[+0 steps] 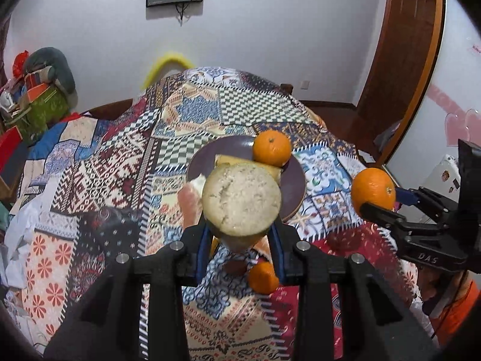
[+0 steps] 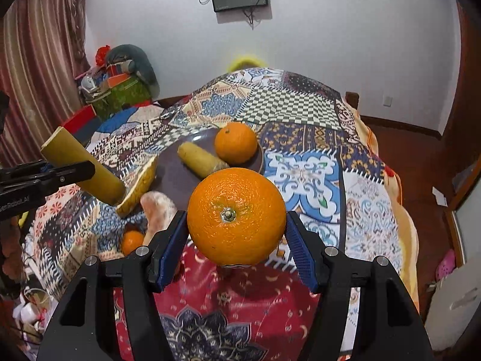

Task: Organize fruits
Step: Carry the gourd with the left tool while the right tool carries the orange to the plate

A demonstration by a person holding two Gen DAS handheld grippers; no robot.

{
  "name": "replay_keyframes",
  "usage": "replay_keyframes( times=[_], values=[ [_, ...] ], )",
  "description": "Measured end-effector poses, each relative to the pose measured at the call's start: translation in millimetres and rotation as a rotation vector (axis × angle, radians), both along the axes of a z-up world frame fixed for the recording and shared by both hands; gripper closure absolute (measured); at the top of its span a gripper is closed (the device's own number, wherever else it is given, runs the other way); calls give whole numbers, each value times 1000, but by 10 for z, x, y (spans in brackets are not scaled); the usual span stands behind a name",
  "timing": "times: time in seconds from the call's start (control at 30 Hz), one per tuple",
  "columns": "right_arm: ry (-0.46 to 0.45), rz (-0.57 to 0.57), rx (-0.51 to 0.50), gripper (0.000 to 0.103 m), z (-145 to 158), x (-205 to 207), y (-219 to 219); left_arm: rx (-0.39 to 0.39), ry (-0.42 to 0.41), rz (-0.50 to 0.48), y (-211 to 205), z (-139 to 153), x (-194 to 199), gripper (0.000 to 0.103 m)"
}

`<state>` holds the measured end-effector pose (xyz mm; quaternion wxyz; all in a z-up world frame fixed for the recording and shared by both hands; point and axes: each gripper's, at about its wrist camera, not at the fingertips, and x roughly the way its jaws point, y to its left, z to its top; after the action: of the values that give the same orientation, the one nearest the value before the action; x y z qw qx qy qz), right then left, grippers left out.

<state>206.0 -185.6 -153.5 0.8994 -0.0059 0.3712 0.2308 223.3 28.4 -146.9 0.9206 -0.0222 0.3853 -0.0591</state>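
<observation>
With the left gripper (image 1: pixel 240 228) clamped on a sugarcane piece (image 1: pixel 242 200) mid-frame and the right gripper (image 2: pixel 236 237) squeezing an orange (image 2: pixel 236 216), both loads look bound for the purple plate (image 2: pixel 171 165) above, needing careful placement beside the fruit already there.

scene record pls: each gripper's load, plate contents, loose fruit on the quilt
left gripper: shut on yellow-green cut cane-like stalk, held above the patchwork quilt
right gripper: shut on large orange, stem end facing camera
dark purple plate: second orange, short yellowish stalk piece
loose on quilt: small tangerine, pale pink peeled segment, yellow rind piece at the plate's edge
</observation>
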Motion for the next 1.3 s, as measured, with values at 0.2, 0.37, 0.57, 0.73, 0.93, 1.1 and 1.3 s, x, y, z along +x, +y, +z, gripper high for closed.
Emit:
replay_keyframes(
  times=[0.2,0.37,0.57,0.73,0.93,1.1,1.3],
  values=[
    [-25,-2,5,42,54,117,39,-11,-9,-13,-70,36,132,69],
    [-38,-2,-3,42,43,245,83,-24,0,-27,-110,-2,274,69],
    [-14,-2,-15,42,-96,471,125,-29,20,-50,-164,-78,473,69],
    [15,8,-30,42,-217,671,178,-26,45,-53,-185,-180,658,69],
    [34,30,-71,42,-344,827,269,-24,77,-50,-143,-329,836,69],
    [44,56,-90,42,-423,905,369,-24,103,-47,-103,-453,960,69],
    [49,100,-118,42,-474,950,505,-43,122,-50,-65,-543,1035,69]
  ],
)
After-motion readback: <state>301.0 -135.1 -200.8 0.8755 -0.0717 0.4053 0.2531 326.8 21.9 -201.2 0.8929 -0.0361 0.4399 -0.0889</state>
